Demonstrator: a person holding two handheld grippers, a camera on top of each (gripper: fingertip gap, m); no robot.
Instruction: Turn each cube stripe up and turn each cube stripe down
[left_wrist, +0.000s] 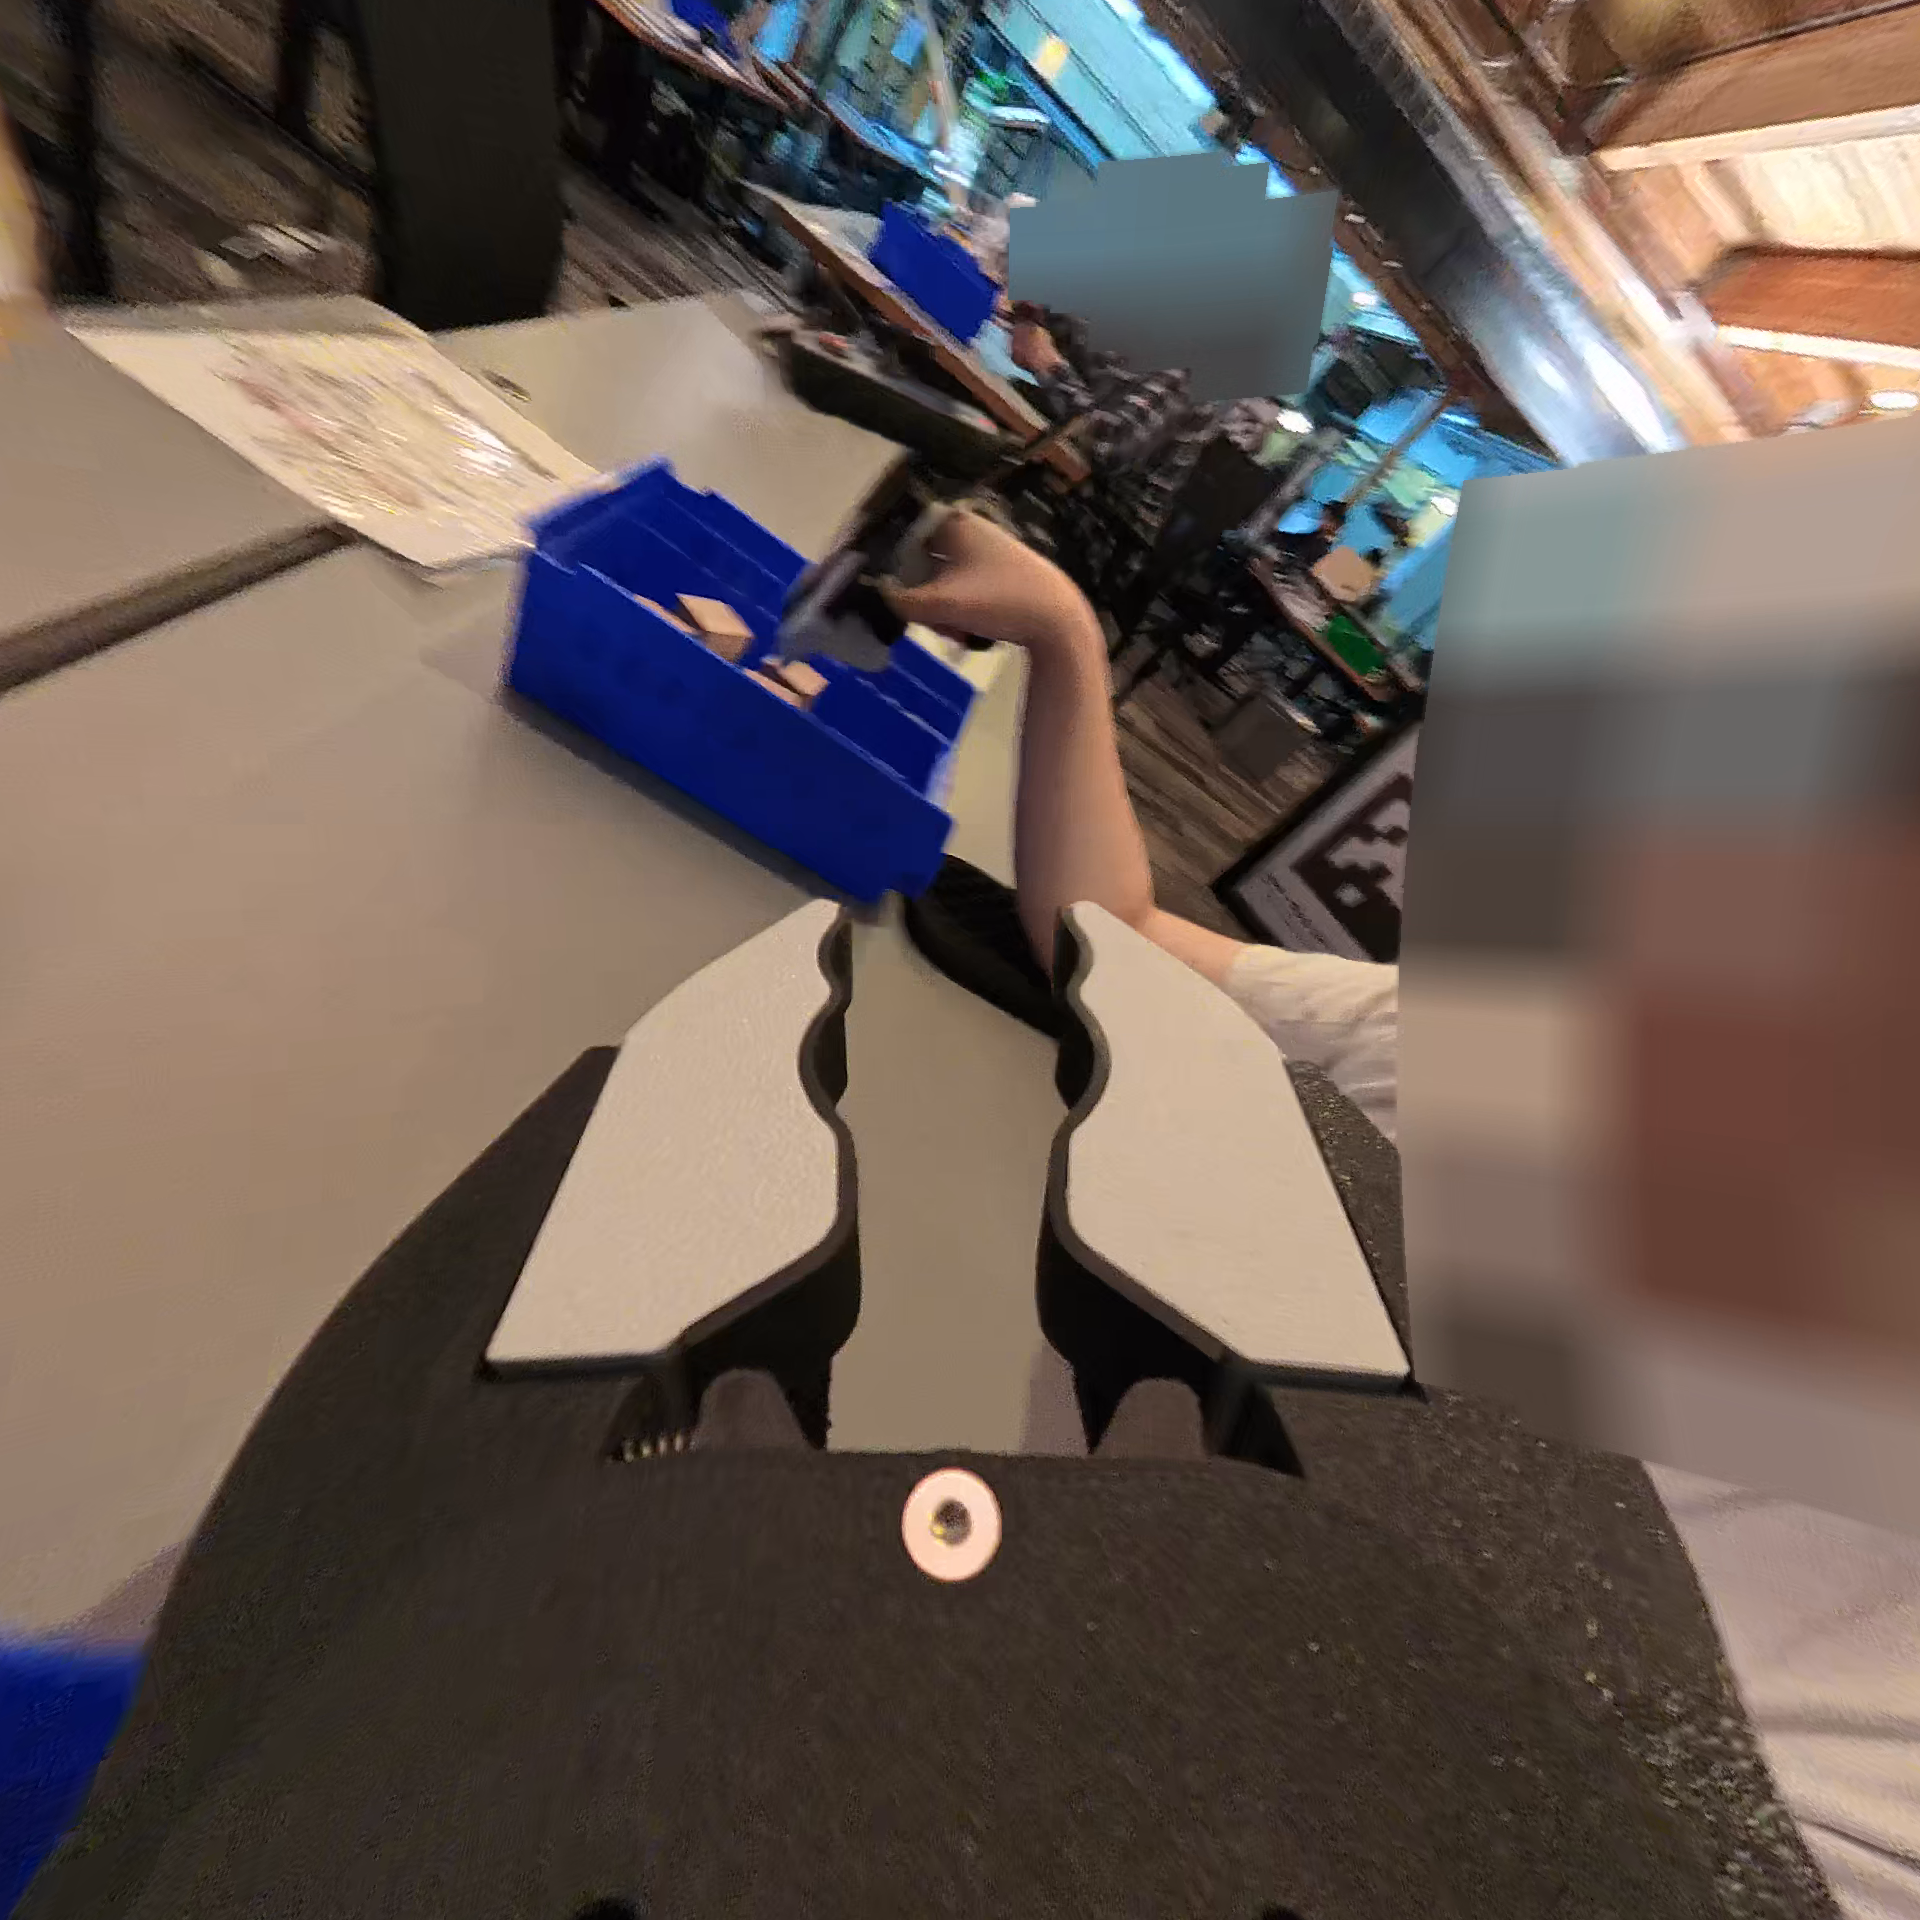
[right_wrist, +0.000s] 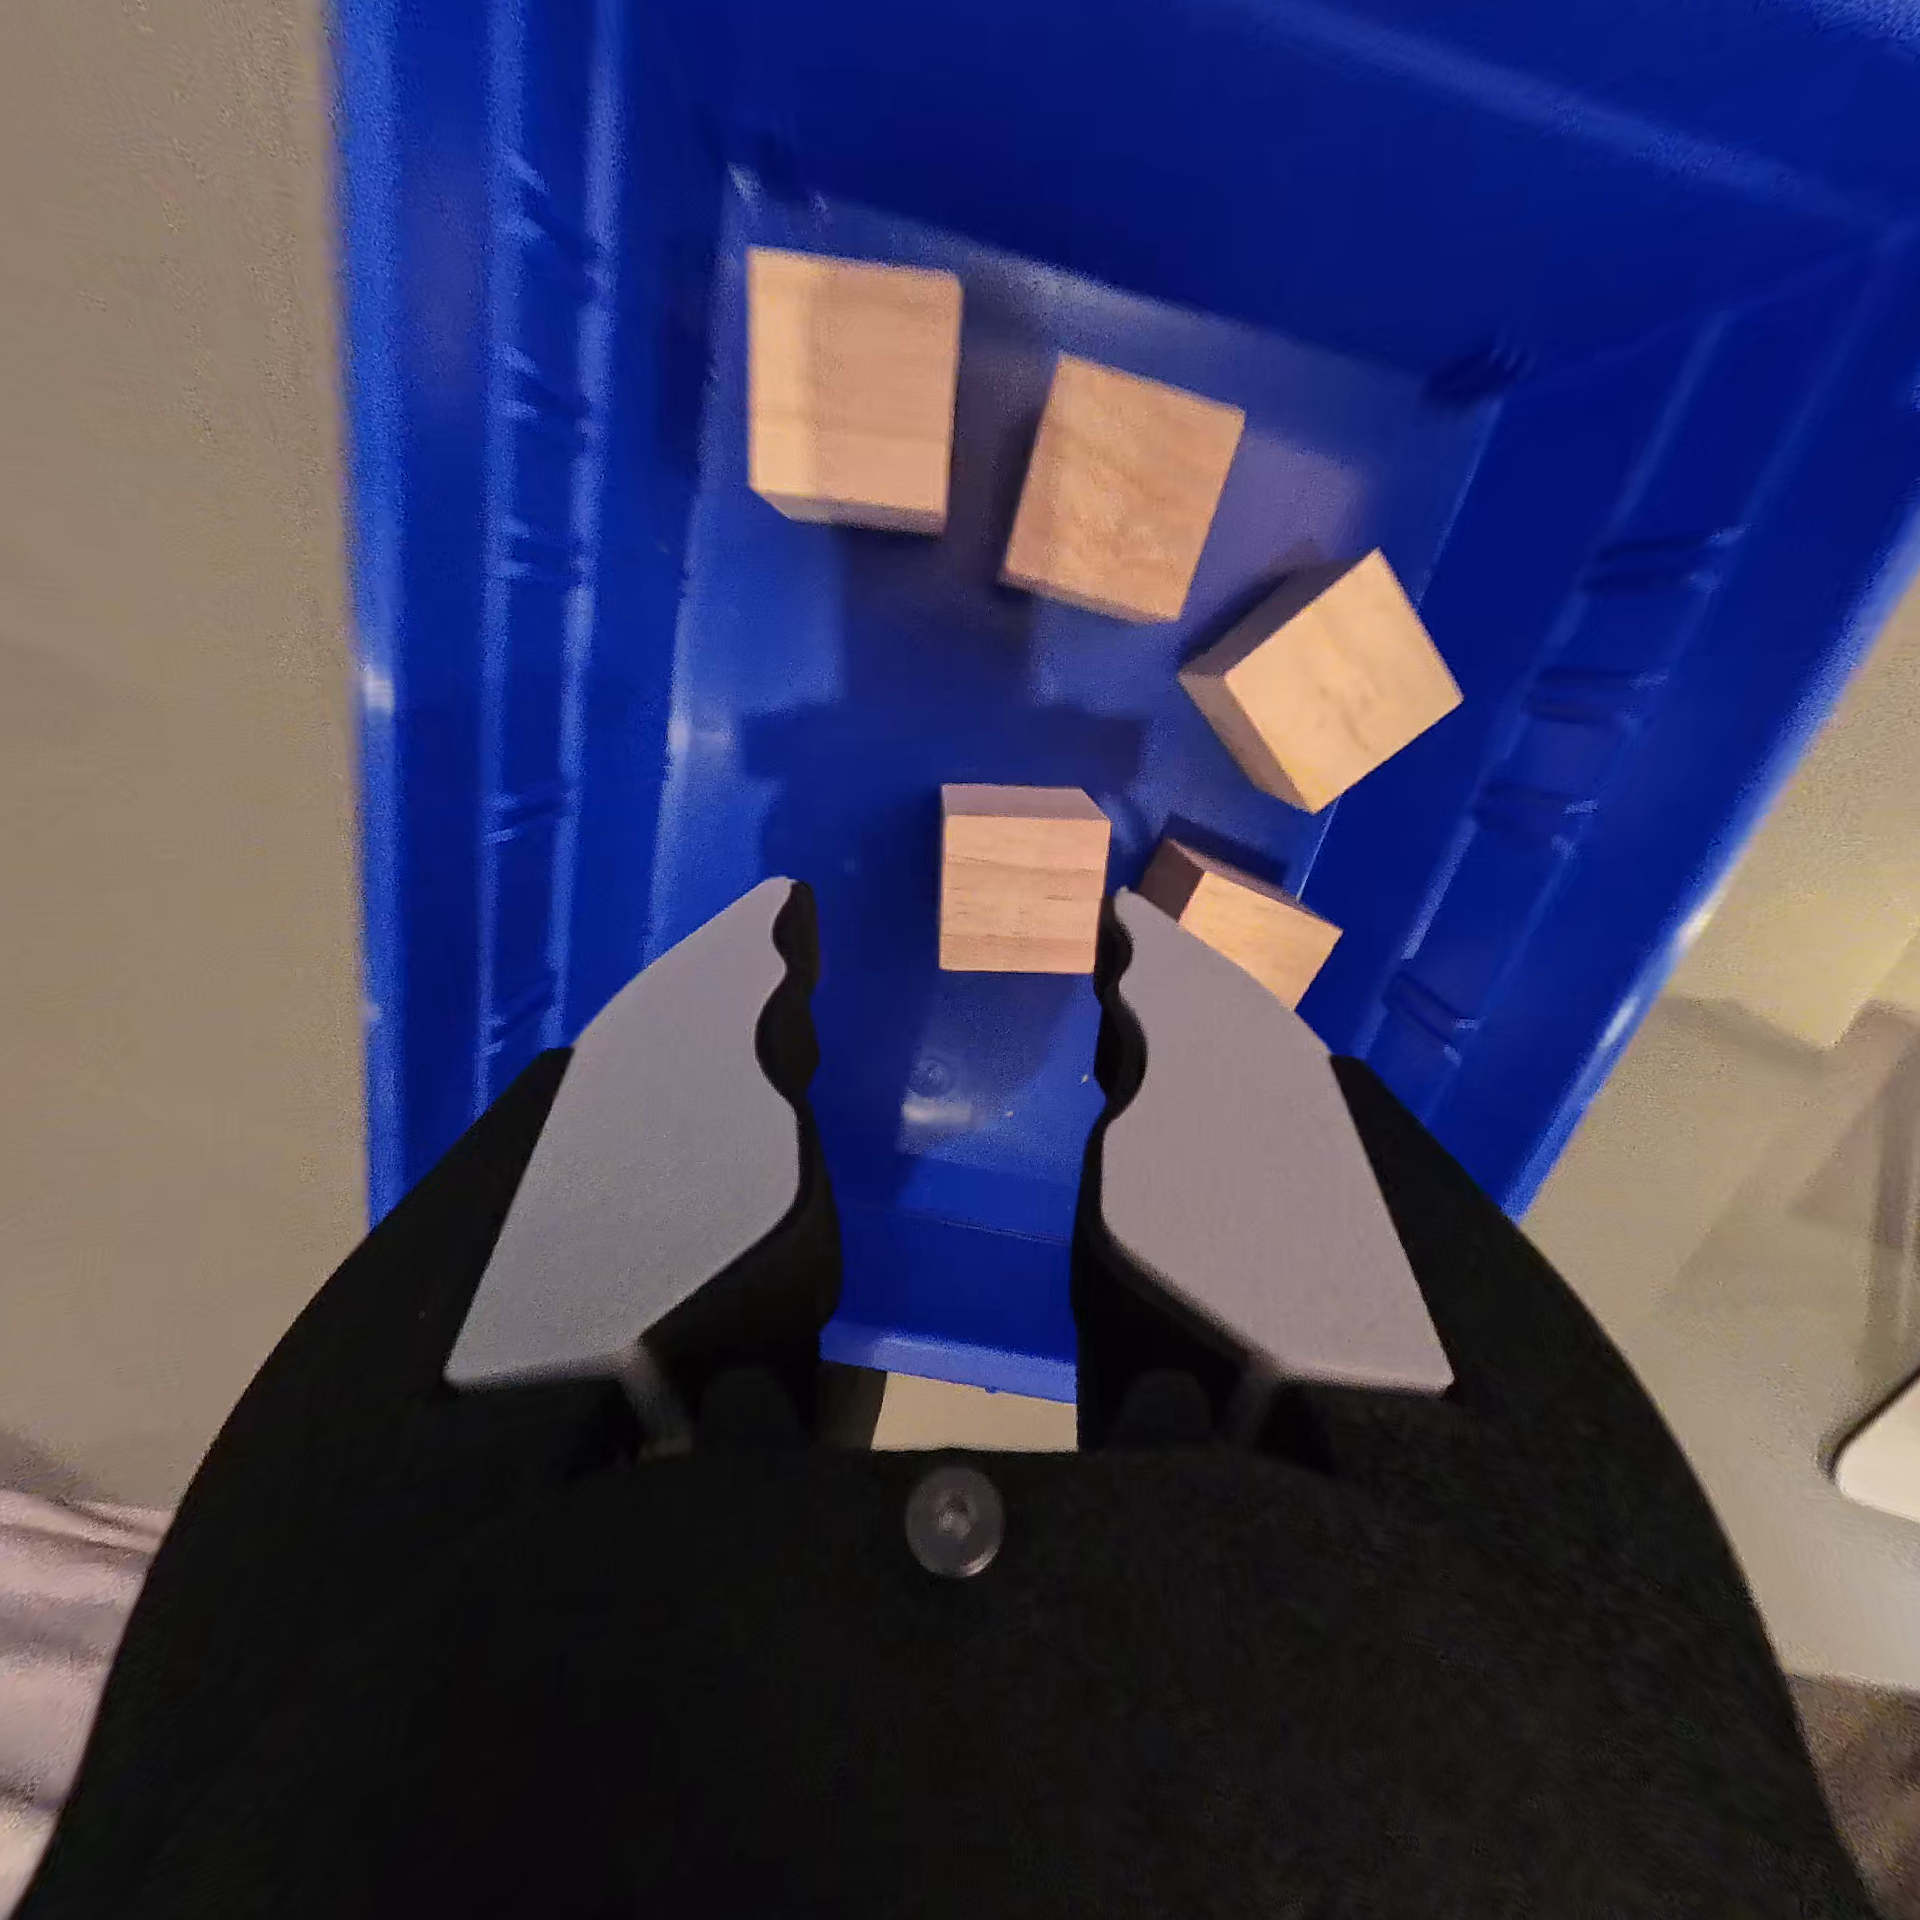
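Five cubes lie in the blue bin (right_wrist: 499, 623); right gripper (right_wrist: 951, 914), fingers wide and empty, should centre squarely over the nearest cube (right_wrist: 1023, 883) (left gripper (left_wrist: 951, 920) idle, parted, holding nothing)

Each tool has a coarse black foam-textured body with two pale grey flat fingers, edged in black with wavy inner pads. On the left tool (left_wrist: 951, 920) a pale washer rings the centre screw (left_wrist: 951, 1524); the right tool (right_wrist: 951, 914) has a dark screw (right_wrist: 953, 1509). A light short sleeve (left_wrist: 1320, 1003) shows beyond the left tool's fingertips.
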